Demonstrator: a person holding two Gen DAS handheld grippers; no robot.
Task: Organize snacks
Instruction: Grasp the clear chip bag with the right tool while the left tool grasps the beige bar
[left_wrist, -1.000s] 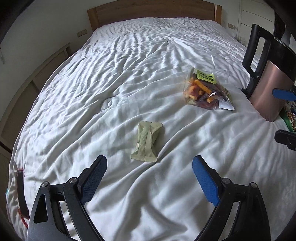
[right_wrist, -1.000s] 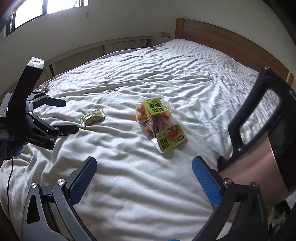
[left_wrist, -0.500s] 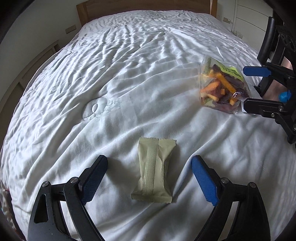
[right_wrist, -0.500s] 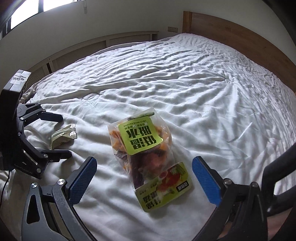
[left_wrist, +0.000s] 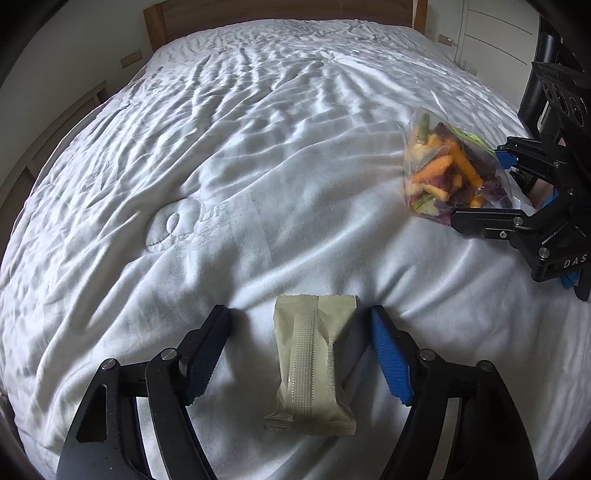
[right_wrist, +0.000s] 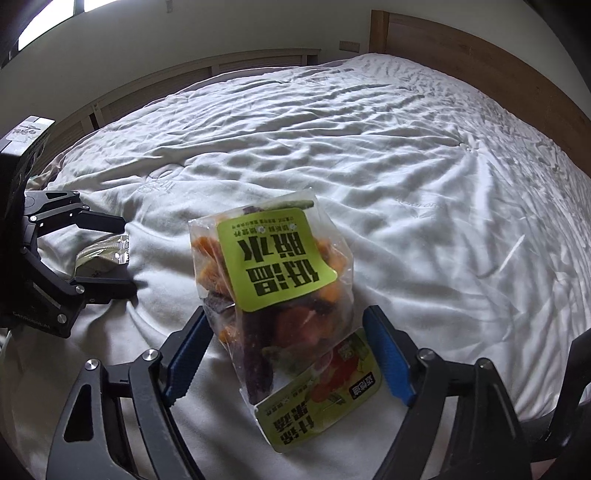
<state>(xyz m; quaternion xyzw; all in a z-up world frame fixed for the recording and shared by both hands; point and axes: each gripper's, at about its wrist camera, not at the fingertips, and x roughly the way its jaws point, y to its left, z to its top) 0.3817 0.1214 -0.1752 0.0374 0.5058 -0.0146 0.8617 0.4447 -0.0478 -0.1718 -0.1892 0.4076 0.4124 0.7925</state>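
Note:
A beige snack bar wrapper (left_wrist: 314, 362) lies flat on the white bed sheet (left_wrist: 258, 166). My left gripper (left_wrist: 299, 314) straddles it with its jaws closing, and a narrow gap still shows on each side of the wrapper. A clear bag of mixed vegetable crisps (right_wrist: 273, 288) with a green label lies between the fingers of my right gripper (right_wrist: 284, 314). Its left pad sits right at the bag's edge and its right pad stands slightly off it. The left wrist view also shows the crisp bag (left_wrist: 443, 166) and the right gripper (left_wrist: 476, 184) around it.
A wooden headboard (left_wrist: 277, 11) closes the far end of the bed, and a low wooden panel (right_wrist: 221, 66) runs along one side. A white door (left_wrist: 491, 33) stands at the back right. A dark curved part (right_wrist: 576, 373) rises at the right edge.
Both grippers came down and forward until each snack lies between its fingers. The jaws of both have narrowed. Neither snack has moved, and the copper pot has left view.

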